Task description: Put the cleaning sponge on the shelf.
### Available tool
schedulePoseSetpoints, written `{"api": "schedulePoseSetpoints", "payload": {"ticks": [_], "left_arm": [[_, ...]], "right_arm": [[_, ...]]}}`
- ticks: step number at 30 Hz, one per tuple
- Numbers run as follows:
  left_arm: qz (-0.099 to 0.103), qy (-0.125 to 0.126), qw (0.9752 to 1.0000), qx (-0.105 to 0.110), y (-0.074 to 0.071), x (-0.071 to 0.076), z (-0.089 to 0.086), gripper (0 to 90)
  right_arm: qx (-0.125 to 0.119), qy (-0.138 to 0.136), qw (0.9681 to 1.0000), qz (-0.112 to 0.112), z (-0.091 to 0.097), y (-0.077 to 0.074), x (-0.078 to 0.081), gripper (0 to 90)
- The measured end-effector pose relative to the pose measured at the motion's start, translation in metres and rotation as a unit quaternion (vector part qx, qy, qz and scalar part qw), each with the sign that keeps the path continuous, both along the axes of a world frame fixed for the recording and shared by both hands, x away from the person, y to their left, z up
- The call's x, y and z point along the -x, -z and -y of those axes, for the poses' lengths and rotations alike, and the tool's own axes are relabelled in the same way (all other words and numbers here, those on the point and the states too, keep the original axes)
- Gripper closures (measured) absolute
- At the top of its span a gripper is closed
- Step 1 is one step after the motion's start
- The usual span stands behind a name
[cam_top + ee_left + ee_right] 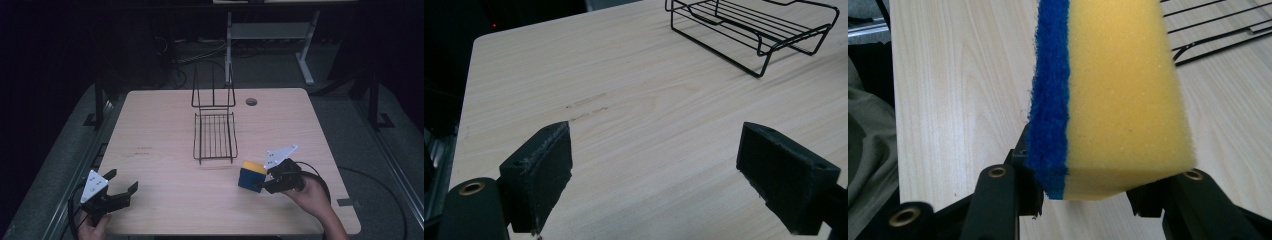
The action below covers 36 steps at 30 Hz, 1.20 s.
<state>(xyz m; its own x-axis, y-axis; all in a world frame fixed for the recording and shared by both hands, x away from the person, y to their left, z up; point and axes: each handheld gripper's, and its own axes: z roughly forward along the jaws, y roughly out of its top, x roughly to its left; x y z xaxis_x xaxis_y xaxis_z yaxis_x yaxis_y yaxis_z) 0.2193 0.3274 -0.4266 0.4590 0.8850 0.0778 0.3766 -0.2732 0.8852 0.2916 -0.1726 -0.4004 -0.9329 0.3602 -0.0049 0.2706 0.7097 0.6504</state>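
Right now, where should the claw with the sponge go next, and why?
Probably forward and a little left, toward the wire rack. The right claw is shut on the yellow and blue sponge, lifted near the table's front edge, and the rack lies empty just beyond it. The left claw is open and holds nothing.

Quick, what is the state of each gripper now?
Left gripper: open, holding nothing, above the table.
Right gripper: closed on the sponge.

Dim, murky surroundings around an evenly lit table (165,200); soft shadows, slightly grainy, no glare.
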Motion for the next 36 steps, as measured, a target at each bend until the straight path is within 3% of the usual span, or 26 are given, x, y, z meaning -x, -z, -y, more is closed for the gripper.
{"api": "schedulePoseSetpoints", "payload": {"ticks": [36], "left_arm": [[0.002,-0.001,1.0000,0.005,0.000,0.000,0.001,14.1]], "right_arm": [[0.003,-0.030,0.9995,0.003,-0.018,-0.017,-0.019,56.2]]}}
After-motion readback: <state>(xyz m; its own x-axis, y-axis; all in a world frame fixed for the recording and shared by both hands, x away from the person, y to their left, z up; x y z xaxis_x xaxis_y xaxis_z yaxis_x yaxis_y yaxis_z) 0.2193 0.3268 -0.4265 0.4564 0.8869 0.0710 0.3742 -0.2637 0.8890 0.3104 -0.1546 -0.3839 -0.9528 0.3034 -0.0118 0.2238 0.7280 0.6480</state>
